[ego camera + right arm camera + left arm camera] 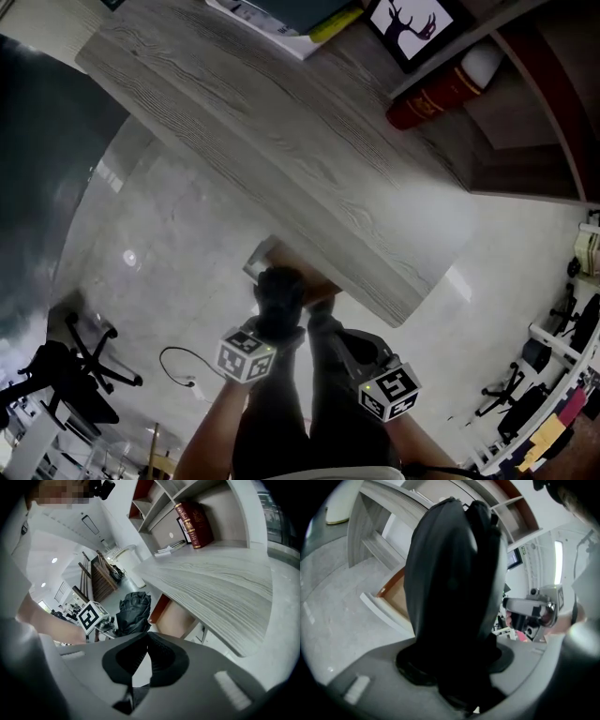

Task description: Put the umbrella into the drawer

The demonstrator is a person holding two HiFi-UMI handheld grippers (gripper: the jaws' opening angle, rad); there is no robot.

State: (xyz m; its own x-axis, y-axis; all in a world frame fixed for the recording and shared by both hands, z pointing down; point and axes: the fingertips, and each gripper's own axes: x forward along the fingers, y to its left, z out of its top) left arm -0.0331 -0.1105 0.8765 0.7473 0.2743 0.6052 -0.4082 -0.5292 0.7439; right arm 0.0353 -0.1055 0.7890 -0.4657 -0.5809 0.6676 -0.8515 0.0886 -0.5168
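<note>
A black folded umbrella [279, 292] stands up out of my left gripper [278, 323], whose jaws are shut on its lower part. In the left gripper view the umbrella [454, 573] fills the middle and hides the fingertips. Just beyond it an open drawer [267, 255] pokes out from under the desk top, showing a white front and a wooden inside [396, 595]. My right gripper [323, 326] hangs just right of the left one. Its pads [157, 648] meet at the tips with nothing between them. The right gripper view shows the umbrella [133, 613] at the left, in front of the drawer [176, 619].
A grey wood-grain desk top [309, 159] overhangs the drawer. On shelves at the back are a red book [436, 97], a framed deer picture [412, 26] and papers [281, 23]. A black office chair [66, 370] and a cable [178, 366] are on the pale floor at the left.
</note>
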